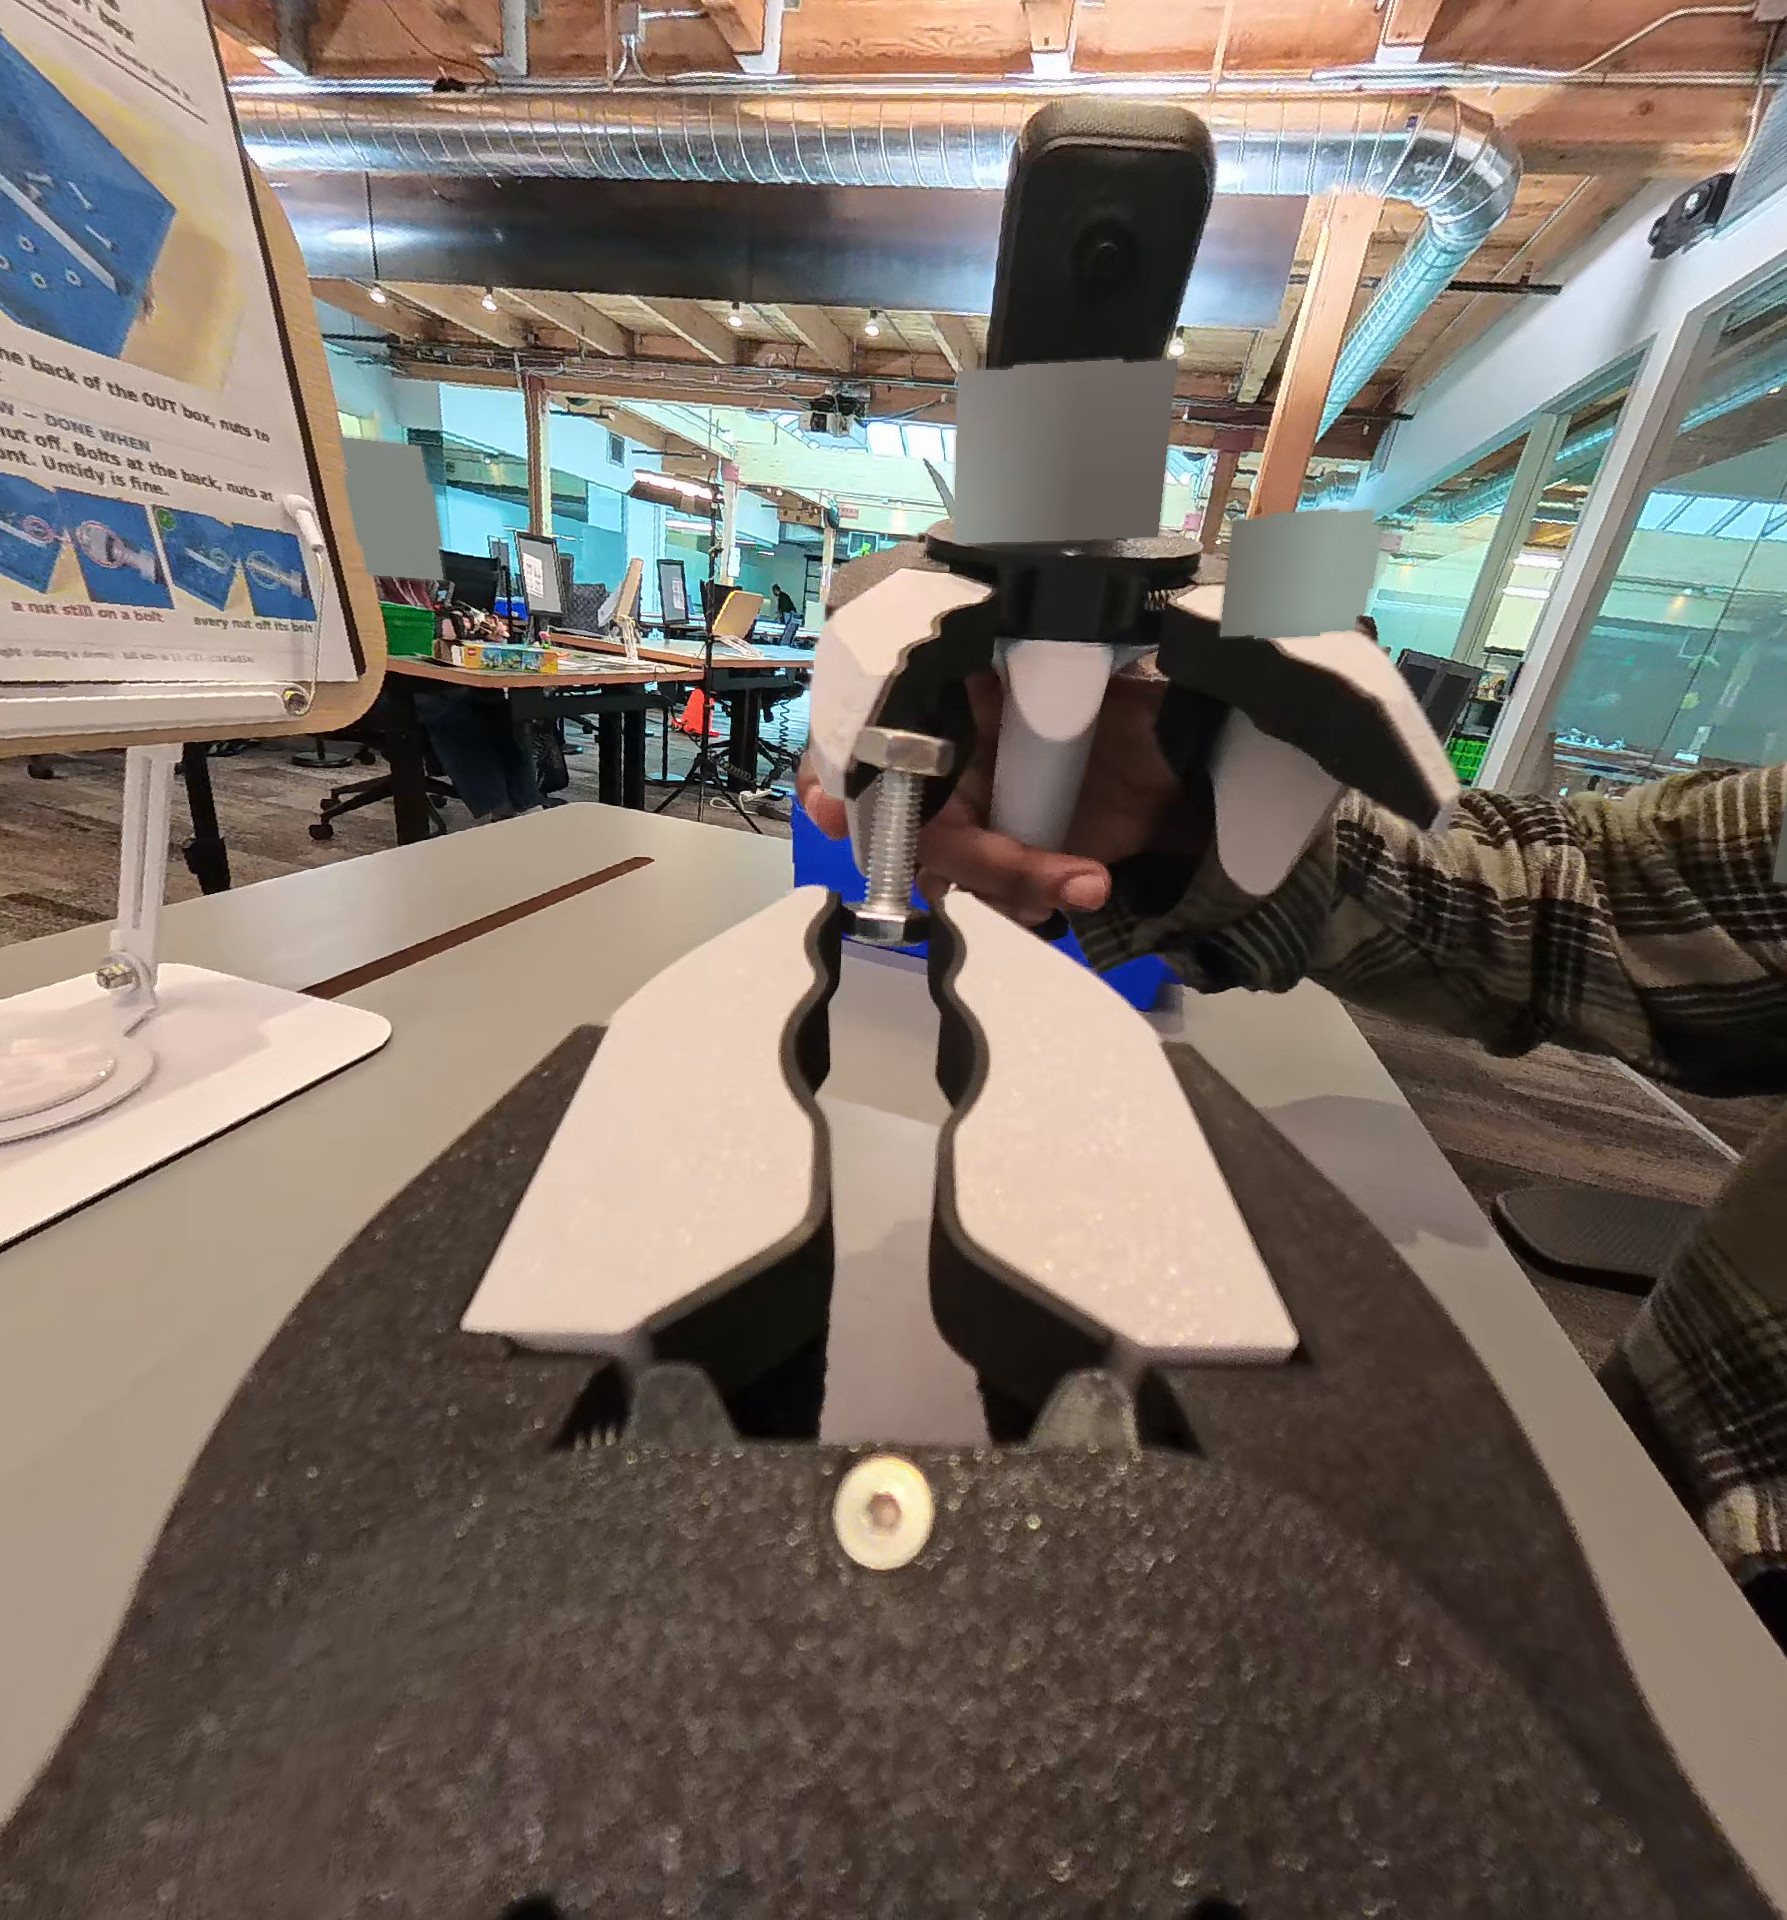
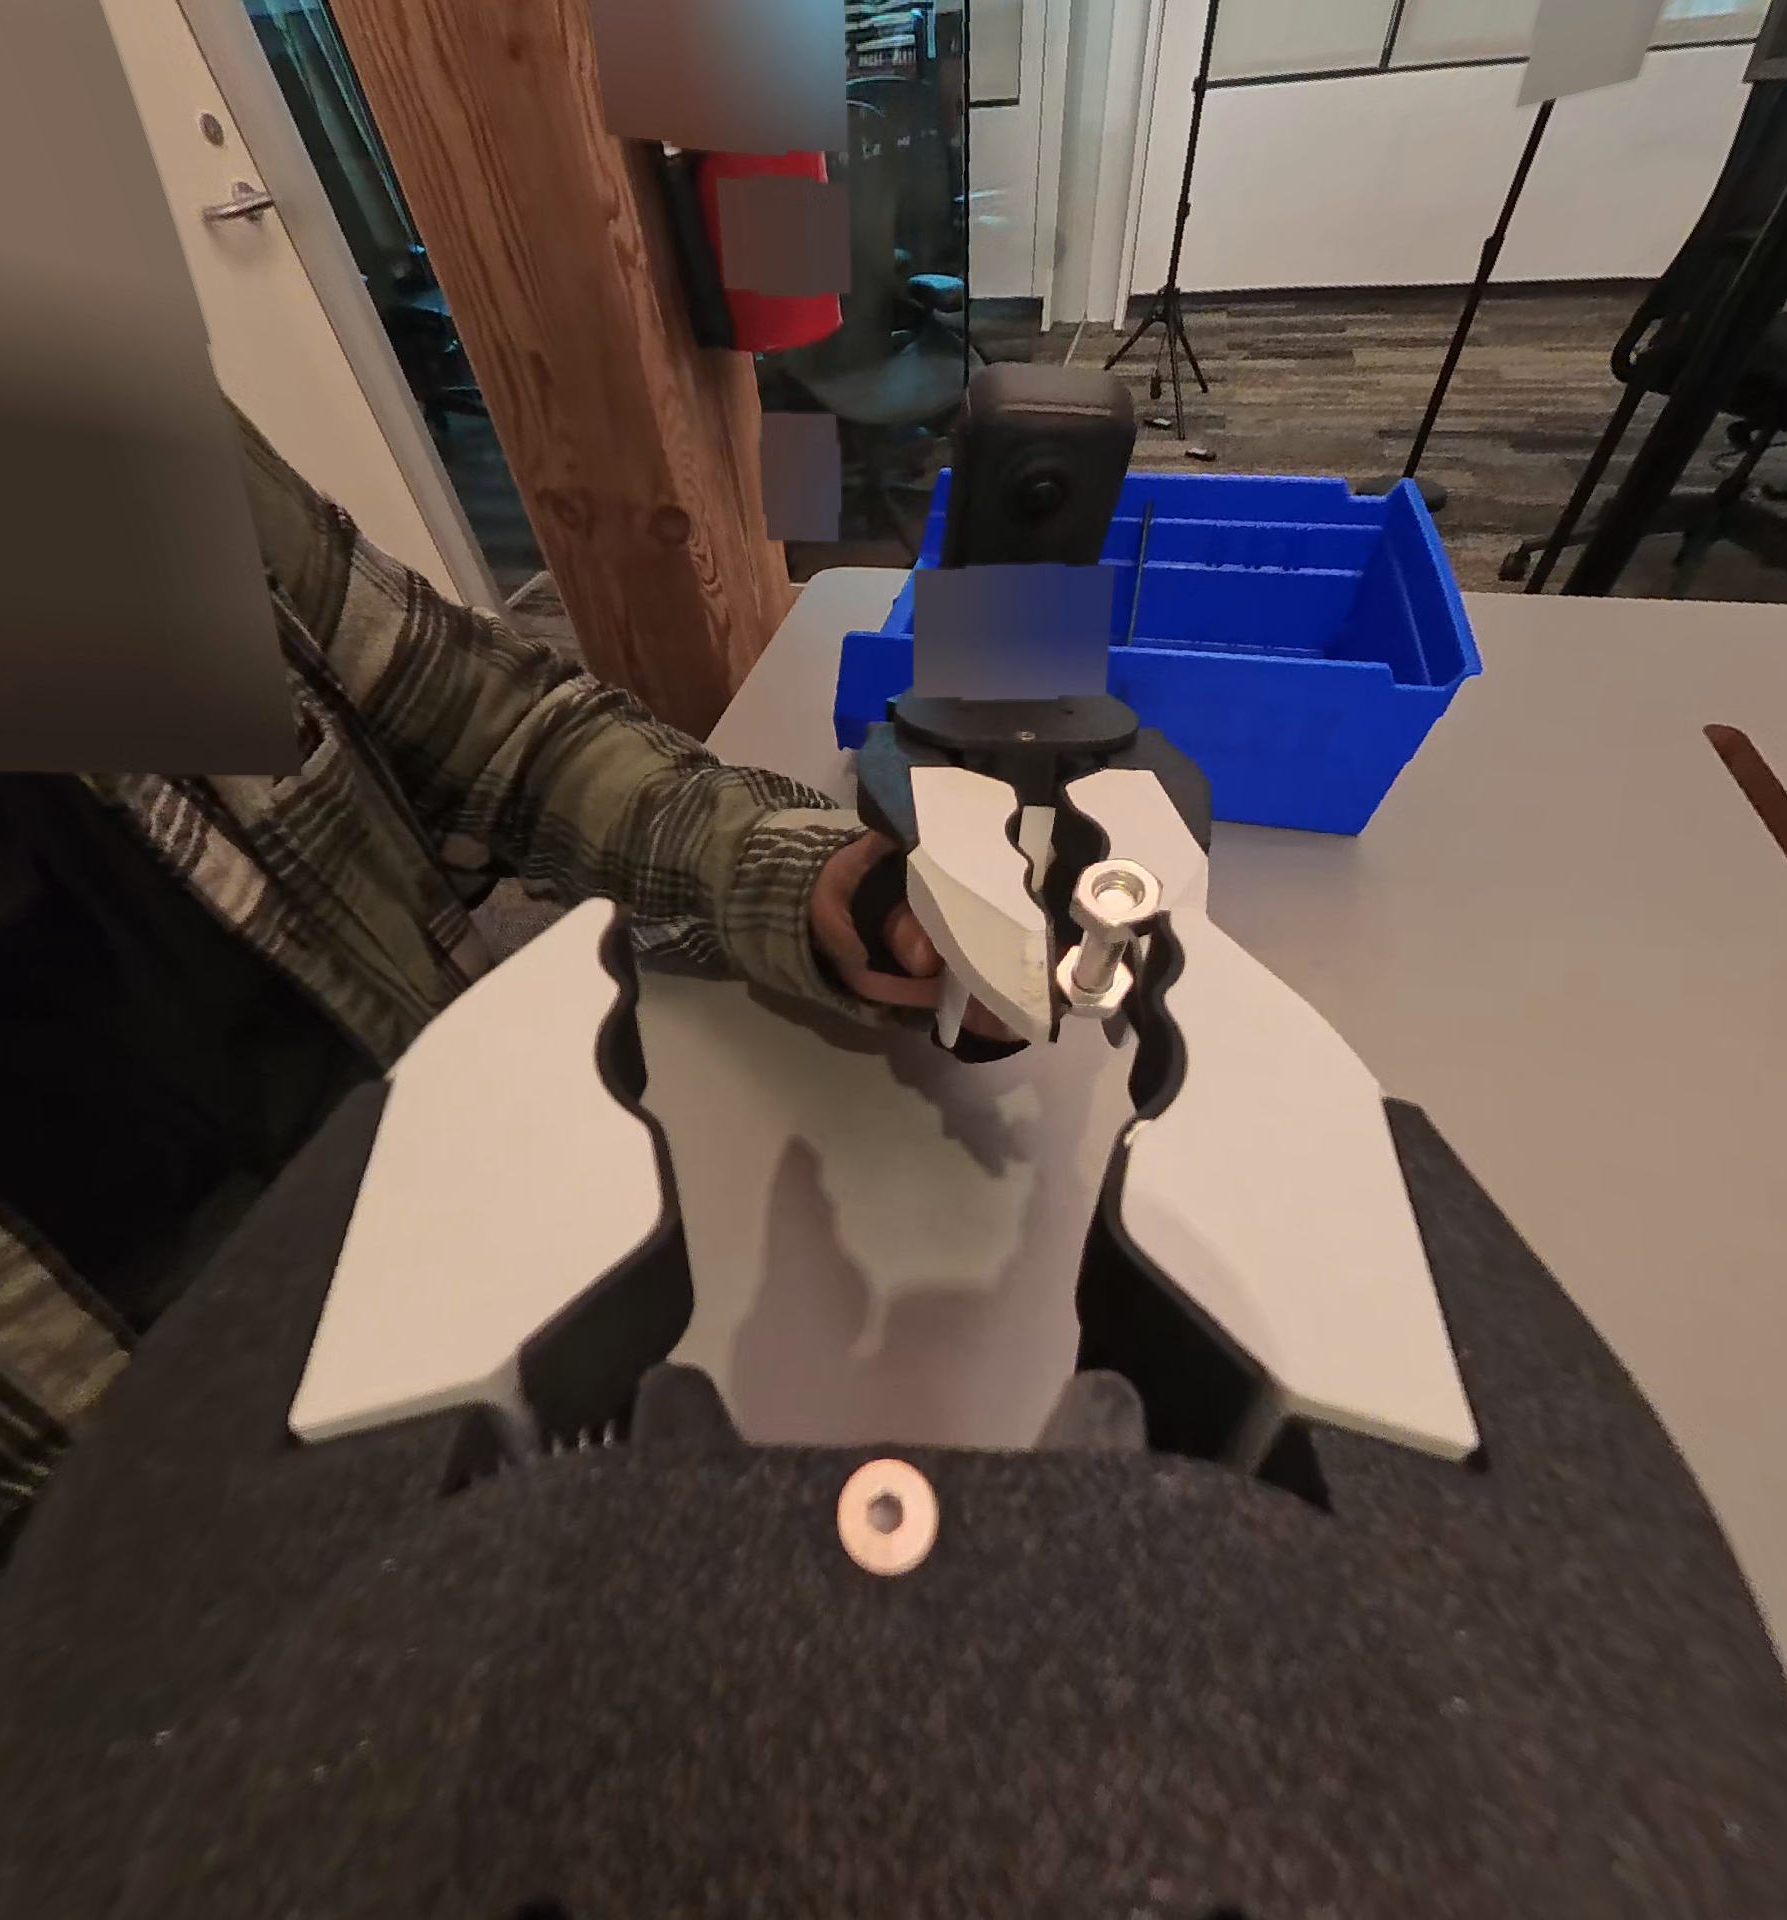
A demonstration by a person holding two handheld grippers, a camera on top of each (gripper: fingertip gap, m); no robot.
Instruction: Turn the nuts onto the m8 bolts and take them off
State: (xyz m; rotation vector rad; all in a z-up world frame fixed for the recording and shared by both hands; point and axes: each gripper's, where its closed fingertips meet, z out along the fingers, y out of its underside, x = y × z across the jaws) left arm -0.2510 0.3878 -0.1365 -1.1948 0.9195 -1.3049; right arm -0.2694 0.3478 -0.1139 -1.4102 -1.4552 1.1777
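Note:
My left gripper [image 1: 884, 920] is shut on the hex head of a silver bolt [image 1: 894, 831] and holds it upright above the grey table [image 1: 453, 1299]. A silver nut [image 1: 904, 750] sits at the top end of the thread. In the right wrist view the bolt [image 2: 1097, 951] and its nut [image 2: 1115, 894] show in the left gripper [image 2: 1081, 997]. My right gripper [image 2: 889, 925] is wide open. The nut stands close to one of its fingers [image 2: 1273, 1091], and the other finger is far off it. The right gripper [image 1: 1128, 800] also shows in the left wrist view, facing me.
A blue bin [image 2: 1284, 717] stands on the table behind the left gripper; it also shows in the left wrist view [image 1: 816, 852]. An instruction sheet on a stand [image 1: 120, 364] with a white base [image 1: 193, 1049] is at the left. A wooden post [image 2: 577, 416] stands beyond the table edge.

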